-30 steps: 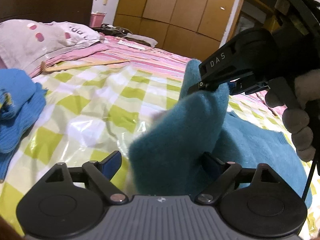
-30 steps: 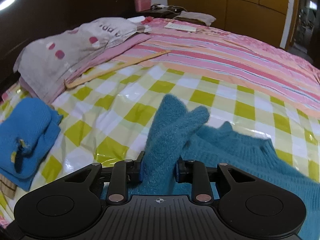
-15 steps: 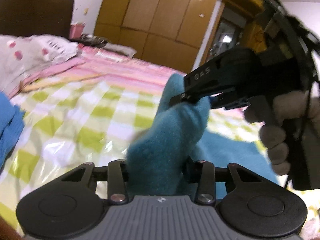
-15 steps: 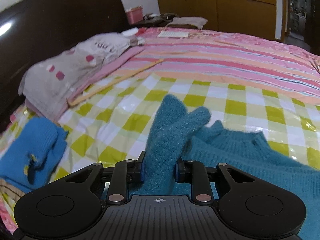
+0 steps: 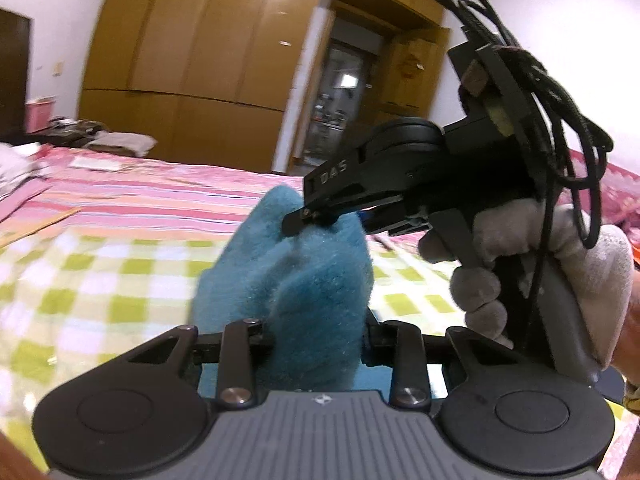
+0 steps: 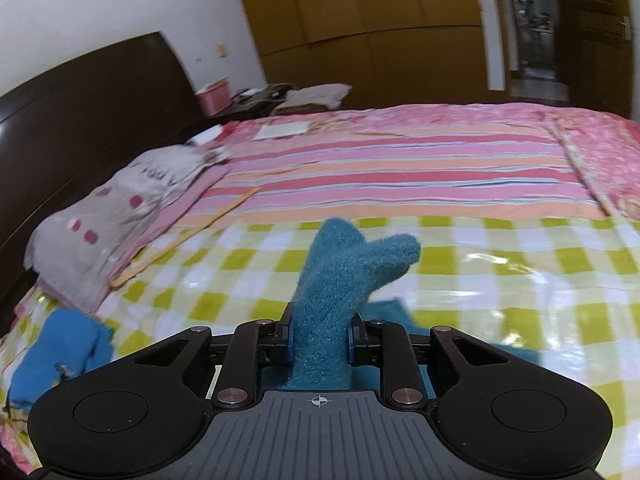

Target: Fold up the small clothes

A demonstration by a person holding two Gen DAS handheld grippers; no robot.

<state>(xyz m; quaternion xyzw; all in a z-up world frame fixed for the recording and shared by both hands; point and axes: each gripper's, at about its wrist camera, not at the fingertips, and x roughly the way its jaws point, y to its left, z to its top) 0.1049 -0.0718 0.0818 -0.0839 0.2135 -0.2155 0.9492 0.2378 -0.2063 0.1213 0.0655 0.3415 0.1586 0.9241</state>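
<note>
Between claws [image 5: 318, 338], fuzzy teal knit [image 5: 312, 280], bunched

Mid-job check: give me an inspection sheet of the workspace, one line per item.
Surface: bed with pink striped sheet; glossy green-checked cover in front.
Job's things: fuzzy teal sweater, lifted, bunched between both tools.
Clutter: blue folded garment at left; grey spotted pillow; papers; pink box.
Grippers: left gripper has just closed on the sweater; right gripper shut on it, held by a gloved hand.
Cables: black cords looped on the right tool.
Surroundings: wooden wardrobe, dark headboard, open doorway.
</note>
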